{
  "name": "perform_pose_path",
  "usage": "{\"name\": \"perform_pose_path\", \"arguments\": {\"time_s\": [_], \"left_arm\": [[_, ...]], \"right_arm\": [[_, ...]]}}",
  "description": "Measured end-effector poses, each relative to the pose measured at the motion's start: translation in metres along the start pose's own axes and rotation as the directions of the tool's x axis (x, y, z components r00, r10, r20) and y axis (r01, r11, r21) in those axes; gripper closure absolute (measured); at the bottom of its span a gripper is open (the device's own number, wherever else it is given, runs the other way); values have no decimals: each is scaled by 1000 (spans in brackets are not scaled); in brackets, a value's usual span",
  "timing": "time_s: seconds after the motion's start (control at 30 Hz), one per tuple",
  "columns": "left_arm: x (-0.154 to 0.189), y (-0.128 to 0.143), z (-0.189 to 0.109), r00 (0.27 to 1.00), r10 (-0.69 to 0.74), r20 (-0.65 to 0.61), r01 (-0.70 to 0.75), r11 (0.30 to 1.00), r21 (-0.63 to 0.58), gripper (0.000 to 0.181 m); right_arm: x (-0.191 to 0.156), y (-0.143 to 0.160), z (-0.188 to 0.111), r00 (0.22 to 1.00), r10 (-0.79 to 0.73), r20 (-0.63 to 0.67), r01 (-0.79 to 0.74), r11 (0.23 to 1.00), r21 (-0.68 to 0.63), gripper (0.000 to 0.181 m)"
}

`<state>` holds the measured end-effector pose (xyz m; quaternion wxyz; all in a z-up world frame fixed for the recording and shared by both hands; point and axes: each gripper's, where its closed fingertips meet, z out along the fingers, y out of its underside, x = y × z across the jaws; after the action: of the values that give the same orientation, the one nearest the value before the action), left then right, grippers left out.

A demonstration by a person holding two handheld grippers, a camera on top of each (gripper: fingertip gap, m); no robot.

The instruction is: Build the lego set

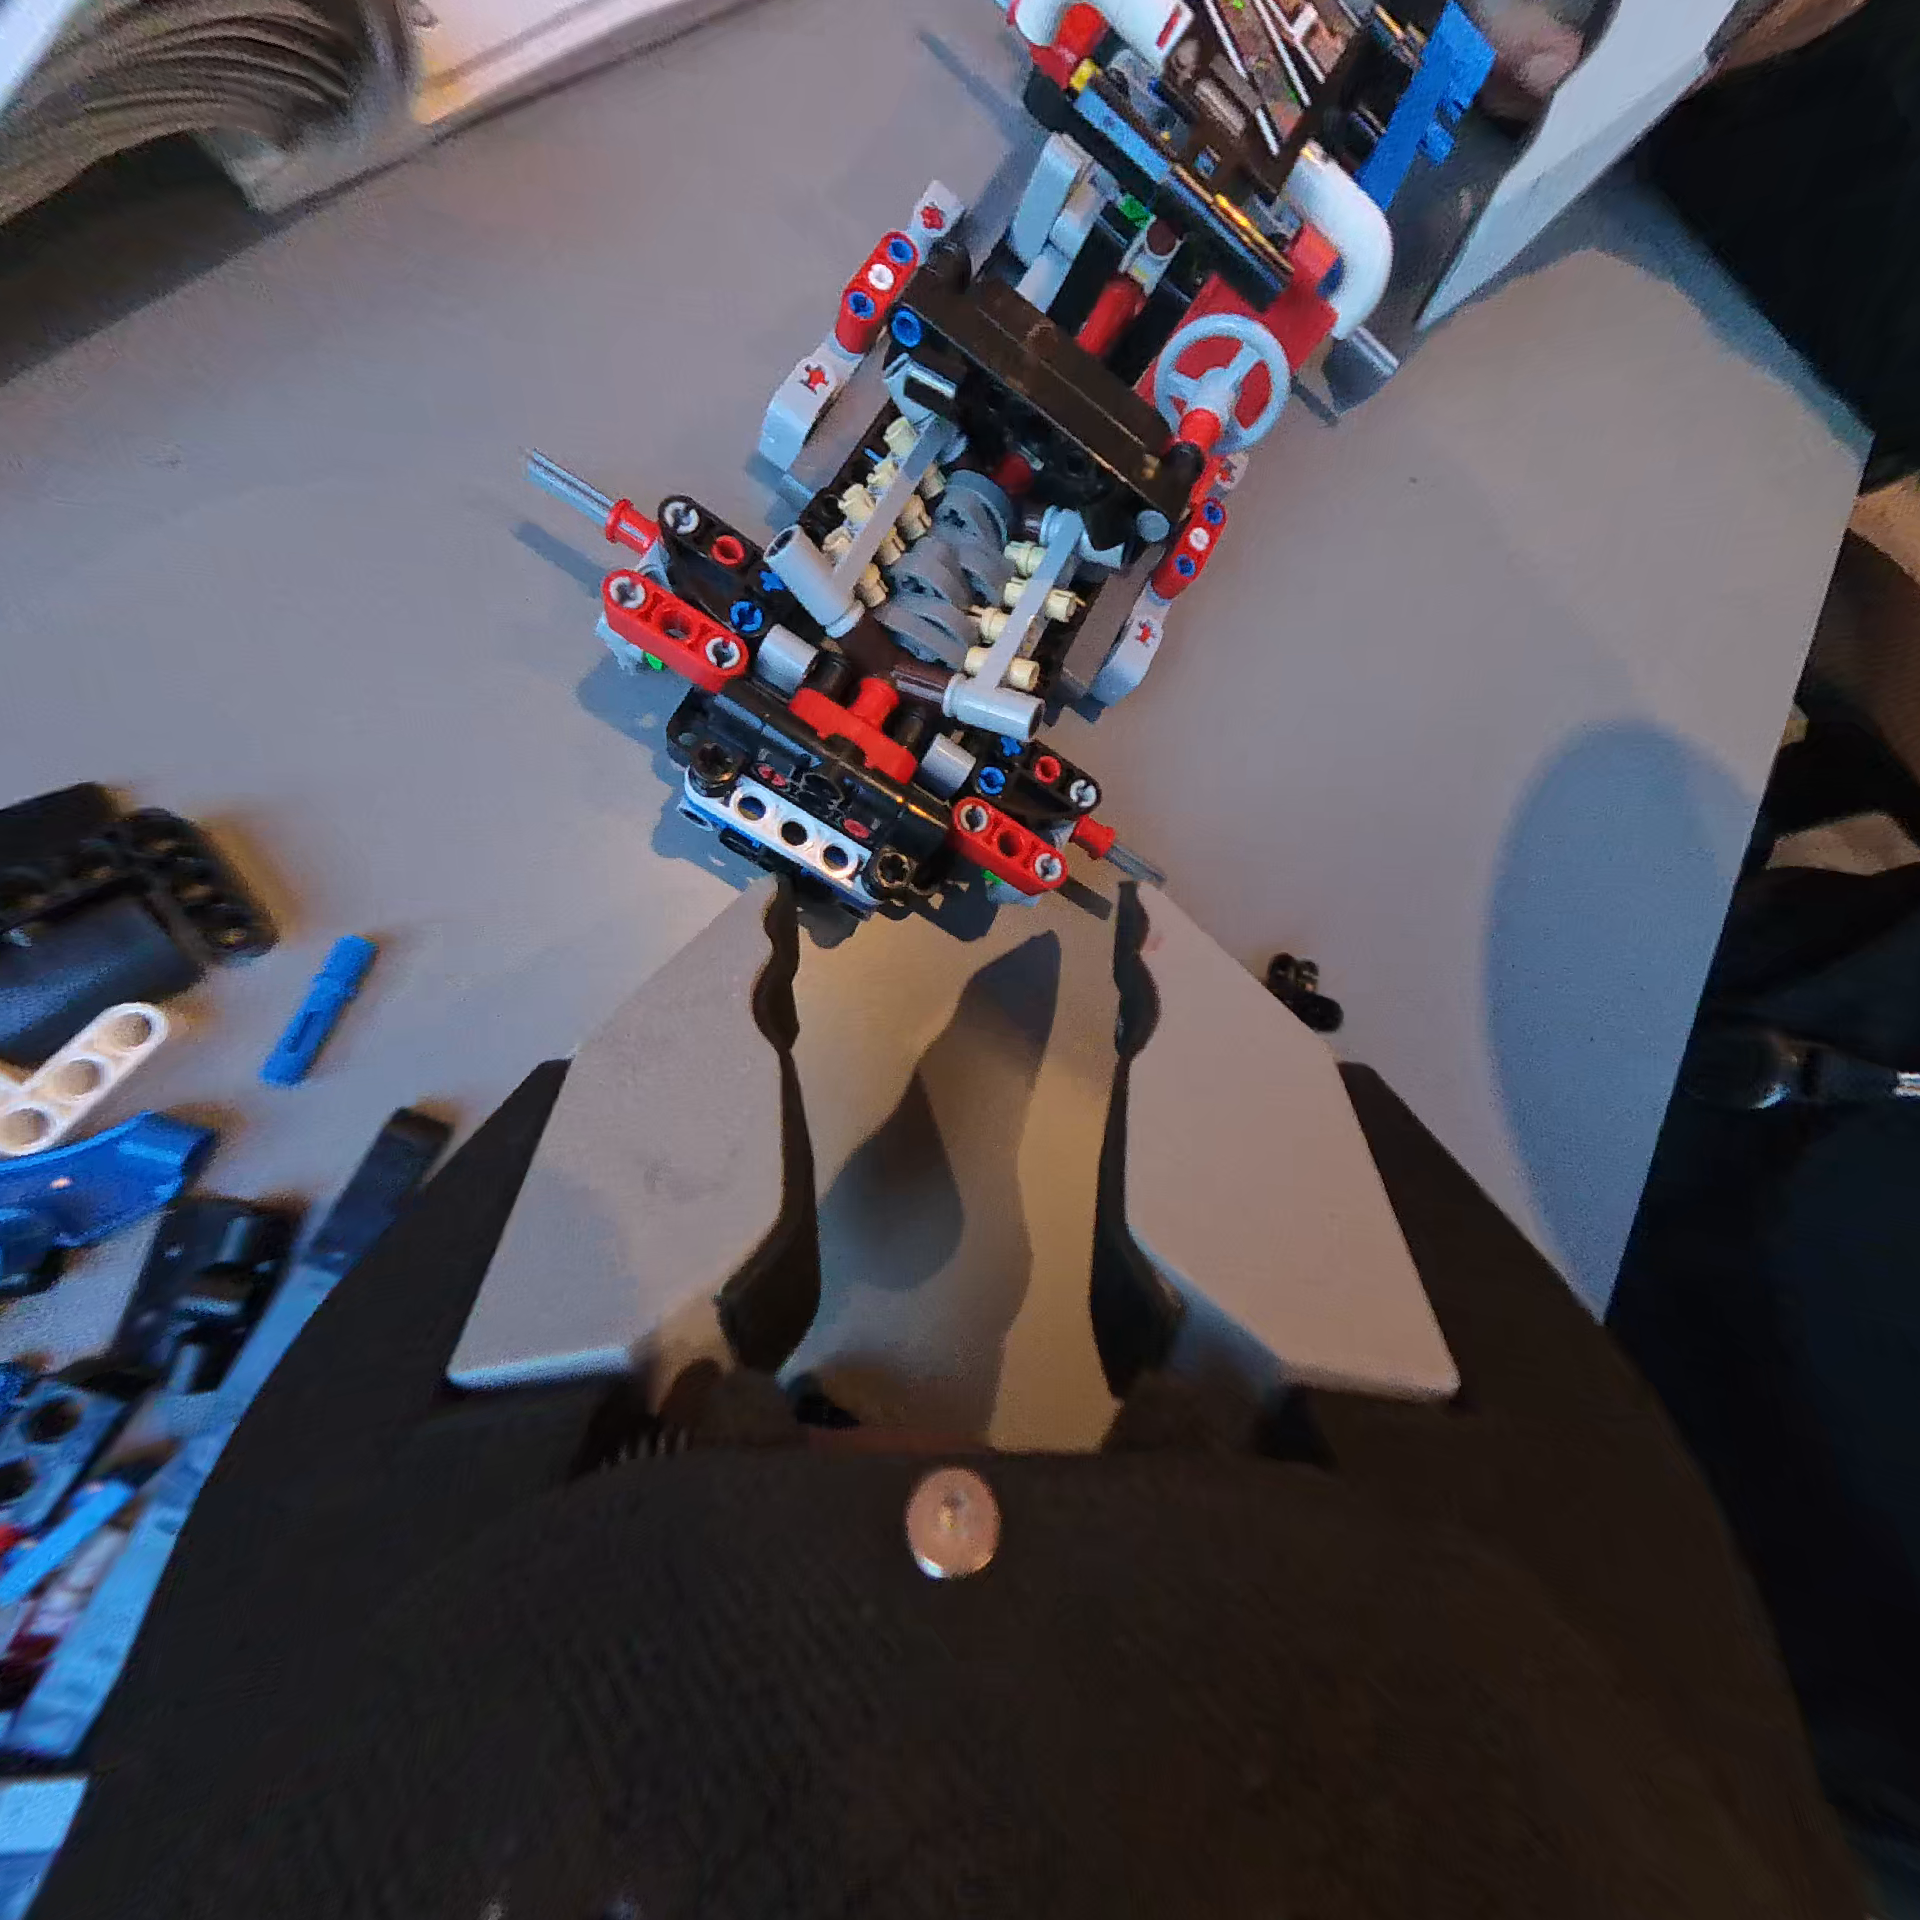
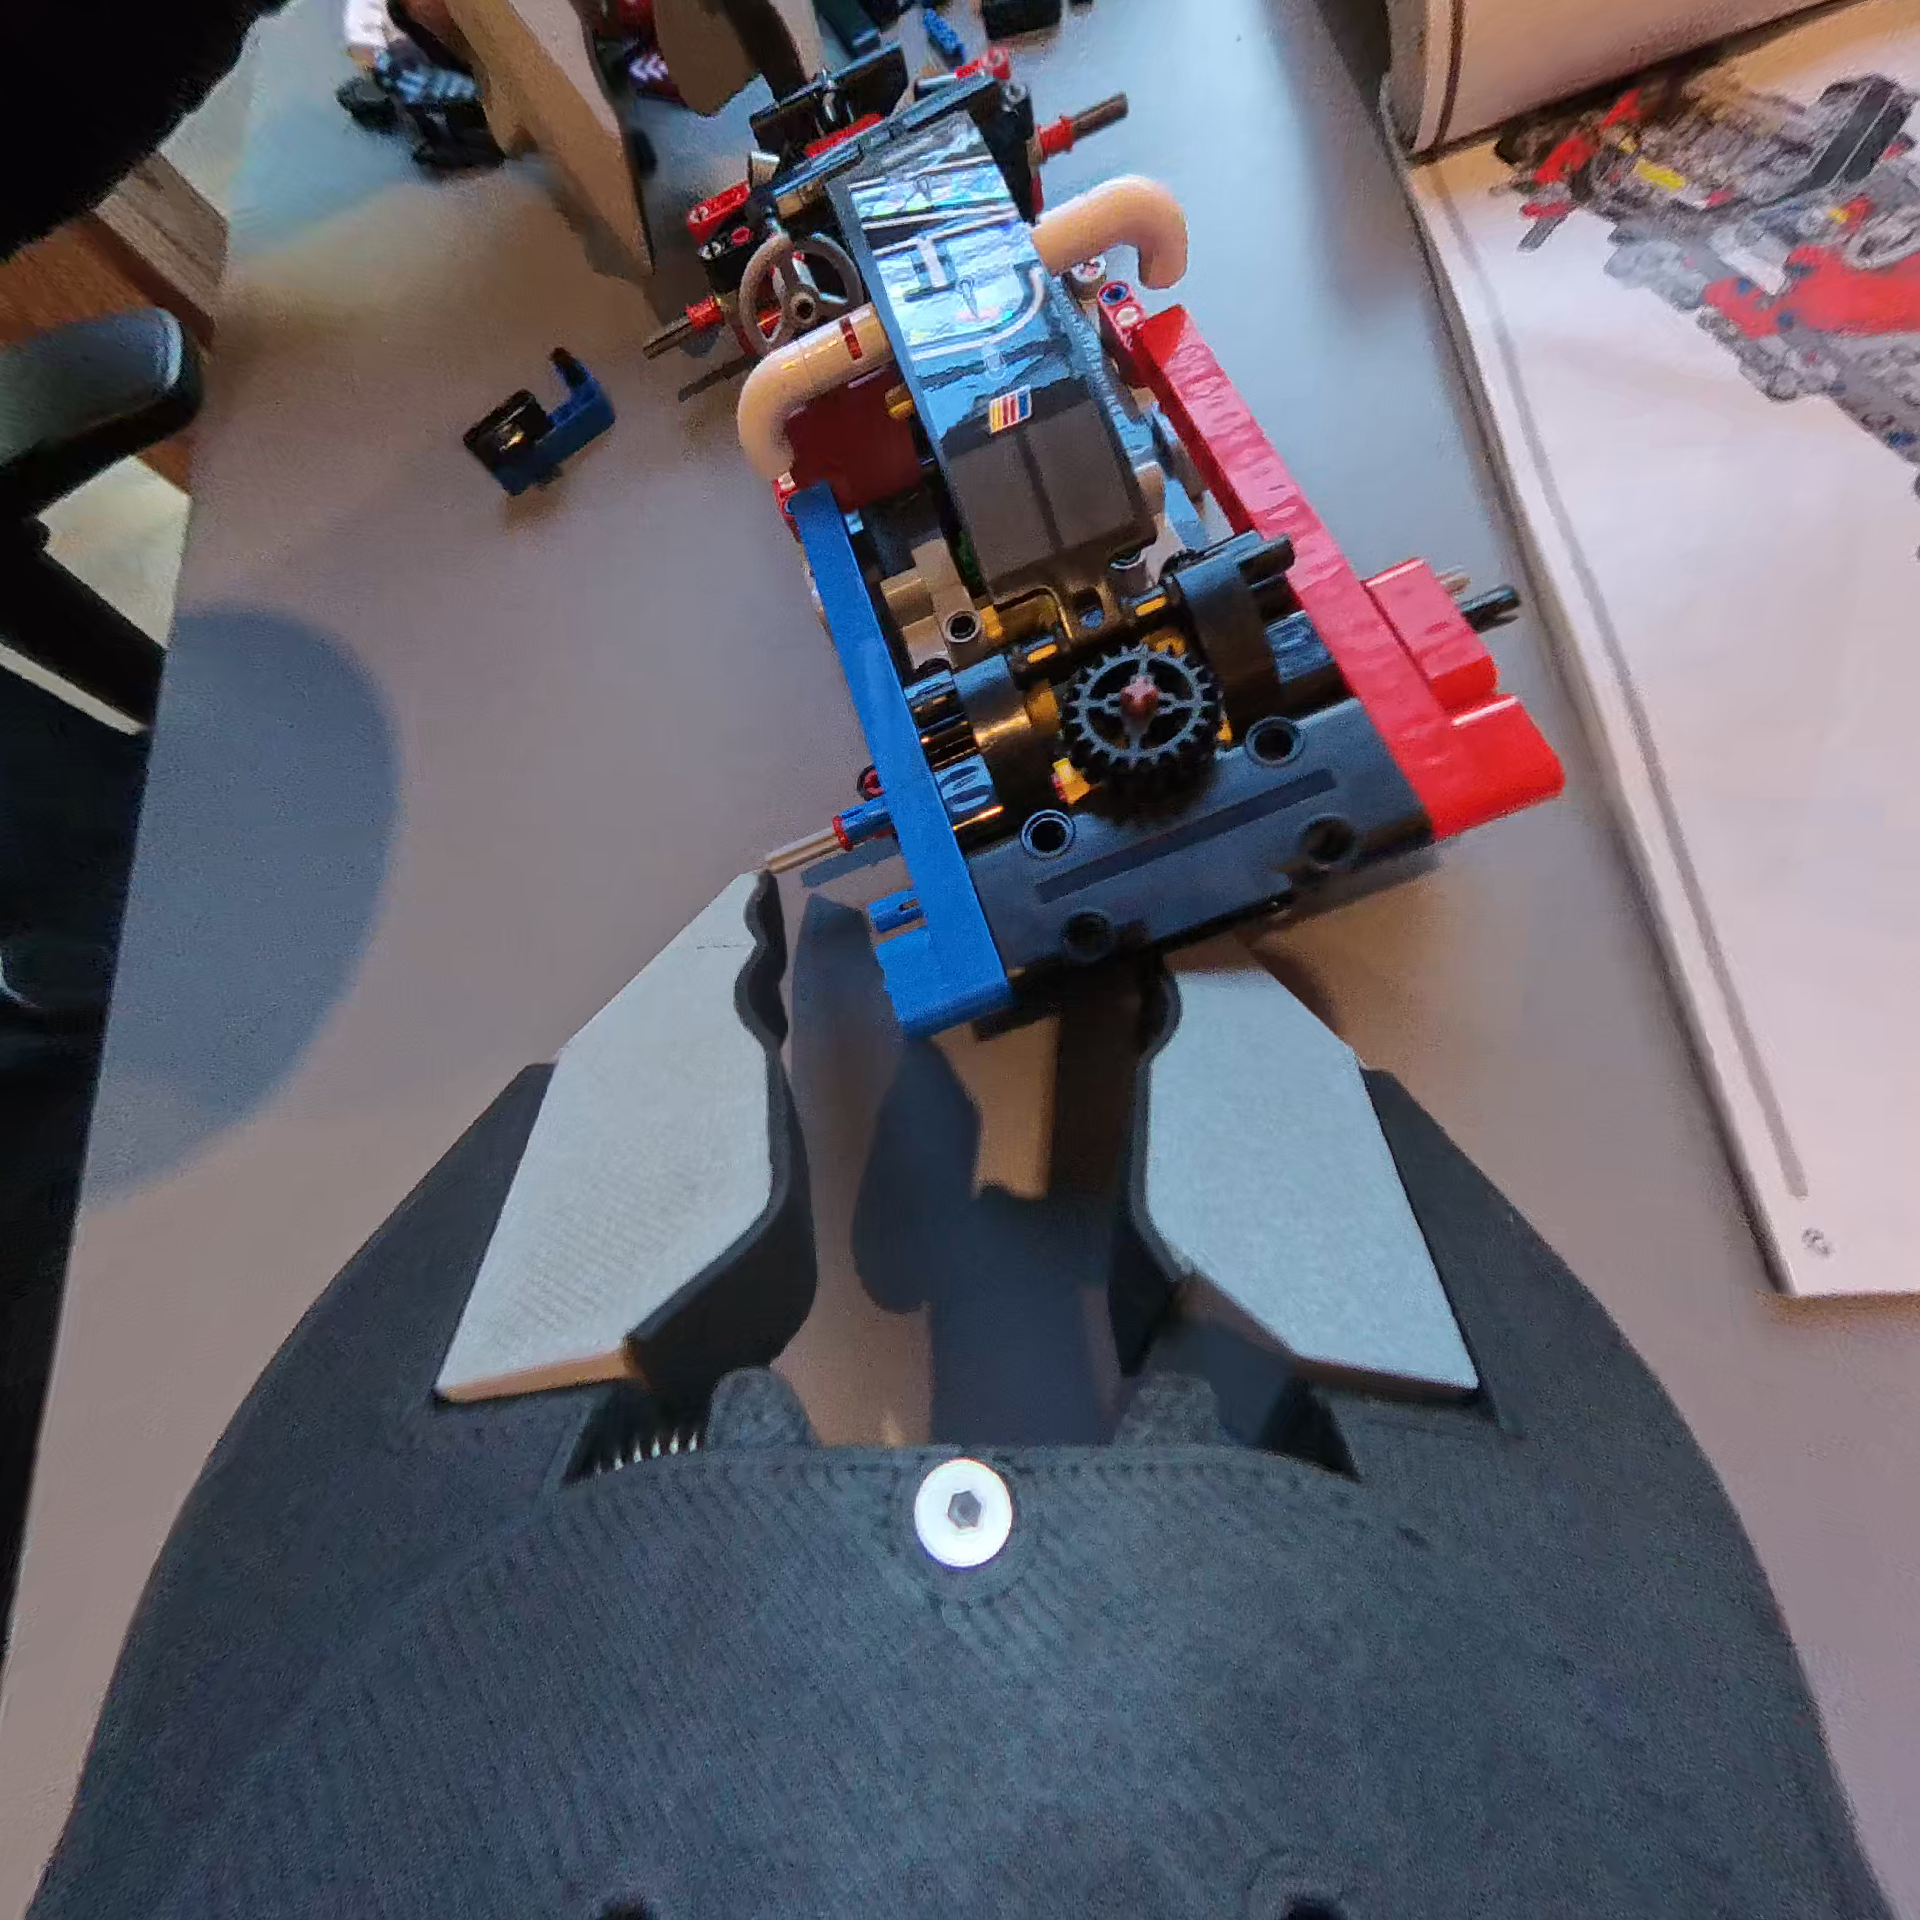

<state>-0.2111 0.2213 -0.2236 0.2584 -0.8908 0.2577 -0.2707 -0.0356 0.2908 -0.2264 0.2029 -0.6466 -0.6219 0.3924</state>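
The half-built lego car (image 1: 935, 582) lies lengthwise on the grey table, with red, black and grey beams and a grey steering wheel (image 1: 1221, 379). My left gripper (image 1: 951, 909) is open and empty, its fingertips right at the car's front bumper. In the right wrist view the car's rear (image 2: 1143, 727) shows a black gear (image 2: 1141, 717), a blue side beam (image 2: 883, 727) and a red side beam (image 2: 1299, 520). My right gripper (image 2: 951, 935) is open at the rear end. Its right finger (image 2: 1127, 1039) reaches under the dark rear block; its left finger stands apart from the blue beam.
Loose parts lie left of the left gripper: black pieces (image 1: 135, 883), a blue pin (image 1: 322, 1003), a white beam (image 1: 73, 1081), a blue panel (image 1: 94, 1164). A small black connector (image 1: 1299, 987) lies to its right. A blue-black sub-assembly (image 2: 540, 426) and the instruction booklet (image 2: 1714, 623) flank the car. The left gripper's tips are roughly 20 cm from the right gripper's. My right tips are about 30 cm from the blue pin (image 1: 322, 1003), my left tips only 7 cm.
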Motion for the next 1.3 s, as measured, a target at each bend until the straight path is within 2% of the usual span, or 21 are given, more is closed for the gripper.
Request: {"name": "perform_pose_path", "arguments": {"time_s": [0.23,0.4,0.53,0.6,0.63,0.73,0.83,0.93,1.0,1.03,1.13,1.2,1.3], "left_arm": [[35,10,10,992,126,21,-126,992,16,131],[39,7,10,979,184,83,-186,982,17,126],[46,-3,3,977,195,89,-200,978,60,129],[57,-15,0,972,220,82,-230,963,143,129],[63,-19,-1,972,227,67,-235,957,170,137],[52,-19,2,962,211,171,-233,965,120,118],[63,-34,6,920,273,282,-315,943,112,107],[81,-48,33,809,441,388,-480,877,3,91],[78,-53,52,701,560,442,-574,811,-117,87],[74,-53,59,670,595,445,-592,789,-164,88],[64,-53,67,684,617,390,-571,785,-241,81],[57,-54,69,696,631,343,-562,776,-286,88],[55,-50,76,779,591,210,-521,796,-308,87]], "right_arm": [[-33,21,-21,997,75,30,-75,997,10,115],[-56,16,-36,974,197,109,-198,980,1,126],[-49,9,-43,956,282,81,-281,959,-22,126],[-46,4,-45,929,352,113,-354,935,-4,123],[-46,2,-45,915,380,138,-384,923,6,119],[-42,9,-39,910,395,128,-398,917,-6,125],[-39,24,-30,920,382,91,-382,924,-25,124],[-39,23,-30,914,393,104,-395,918,6,122],[-38,23,-31,921,380,88,-383,923,20,118],[-38,24,-31,927,368,77,-371,928,26,118],[-42,25,-30,931,355,86,-359,932,43,118],[-43,24,-30,932,351,94,-357,932,56,118],[-44,23,-30,932,345,112,-353,933,64,117]]}}
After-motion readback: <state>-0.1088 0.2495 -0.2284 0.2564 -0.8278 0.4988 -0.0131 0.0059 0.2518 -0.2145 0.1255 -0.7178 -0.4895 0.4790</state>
